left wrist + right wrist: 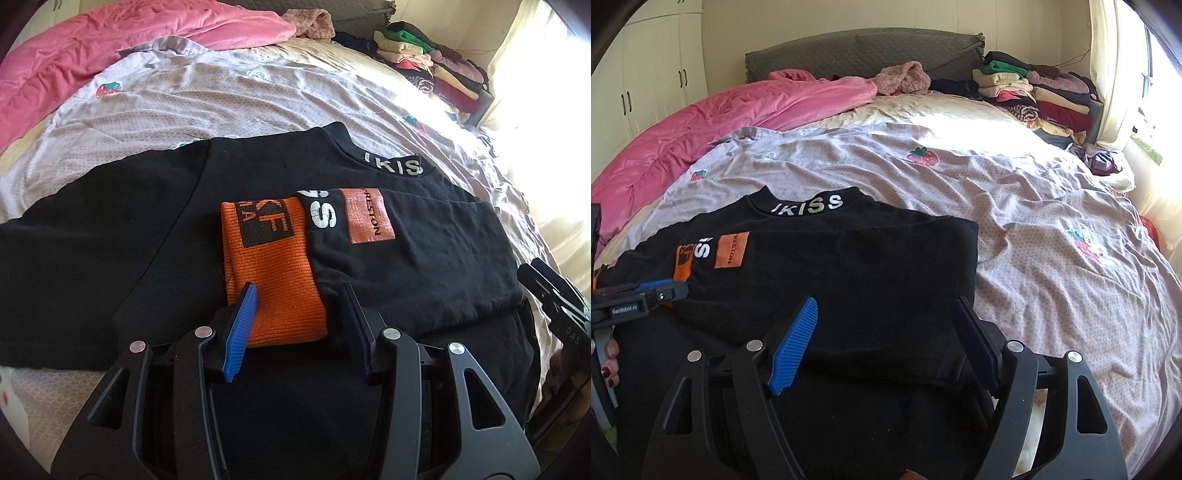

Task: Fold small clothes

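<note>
A black top (229,206) lies on the bed (1015,206), one sleeve folded across; both claws, left (297,295) and right (886,310), gape wide and empty above its hem, which they should pinch evenly.

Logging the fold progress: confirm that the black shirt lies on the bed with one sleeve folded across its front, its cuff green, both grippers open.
Wrong on the cuff colour: the cuff is orange, as the left wrist view shows. The rest holds: the black shirt lies on the bed, sleeve folded across, left gripper and right gripper open.
</note>
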A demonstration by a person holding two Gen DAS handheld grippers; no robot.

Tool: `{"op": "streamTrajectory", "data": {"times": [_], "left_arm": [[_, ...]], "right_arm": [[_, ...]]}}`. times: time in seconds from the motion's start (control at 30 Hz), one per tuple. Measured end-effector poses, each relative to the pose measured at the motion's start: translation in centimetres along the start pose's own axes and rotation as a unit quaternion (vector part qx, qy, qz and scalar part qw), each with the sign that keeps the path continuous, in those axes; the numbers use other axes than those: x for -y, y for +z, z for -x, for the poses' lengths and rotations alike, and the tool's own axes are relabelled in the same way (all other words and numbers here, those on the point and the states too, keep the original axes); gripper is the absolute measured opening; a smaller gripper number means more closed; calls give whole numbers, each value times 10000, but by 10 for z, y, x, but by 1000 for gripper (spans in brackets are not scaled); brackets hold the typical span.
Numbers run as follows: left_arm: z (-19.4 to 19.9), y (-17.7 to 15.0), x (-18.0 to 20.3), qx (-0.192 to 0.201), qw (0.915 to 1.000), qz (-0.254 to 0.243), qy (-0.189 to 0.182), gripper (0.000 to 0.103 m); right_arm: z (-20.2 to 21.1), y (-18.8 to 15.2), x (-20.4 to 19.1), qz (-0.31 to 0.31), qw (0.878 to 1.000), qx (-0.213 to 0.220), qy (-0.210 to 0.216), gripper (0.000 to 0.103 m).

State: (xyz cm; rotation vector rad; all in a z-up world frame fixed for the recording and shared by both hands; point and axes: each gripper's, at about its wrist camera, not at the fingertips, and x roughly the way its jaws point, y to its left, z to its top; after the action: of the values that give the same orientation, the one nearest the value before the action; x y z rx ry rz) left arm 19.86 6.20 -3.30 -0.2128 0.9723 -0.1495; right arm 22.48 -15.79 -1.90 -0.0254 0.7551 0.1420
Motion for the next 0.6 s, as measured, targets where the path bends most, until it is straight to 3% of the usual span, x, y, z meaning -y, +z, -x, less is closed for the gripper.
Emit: {"op": "streamTrajectory", "data": {"times": [0.07, 0.23, 0.33, 0.6], "left_arm": [[1, 1, -1, 1, 10000, 30, -36, 39], [3, 1, -4, 13, 9999, 103, -125, 39], [6, 0, -6, 33, 9998, 128, -148, 39], [21, -2, -8, 163, 9997, 154, -126, 40]], "right_arm": [[-8, 1, 2, -30, 9999, -103, 118, 77], [-49, -8, 13, -214, 9962, -841, -36, 77], [-48, -8, 8, -122, 9969, -769, -110, 77], [-24, -10, 12, -270, 9983, -470, 201, 79]]}}
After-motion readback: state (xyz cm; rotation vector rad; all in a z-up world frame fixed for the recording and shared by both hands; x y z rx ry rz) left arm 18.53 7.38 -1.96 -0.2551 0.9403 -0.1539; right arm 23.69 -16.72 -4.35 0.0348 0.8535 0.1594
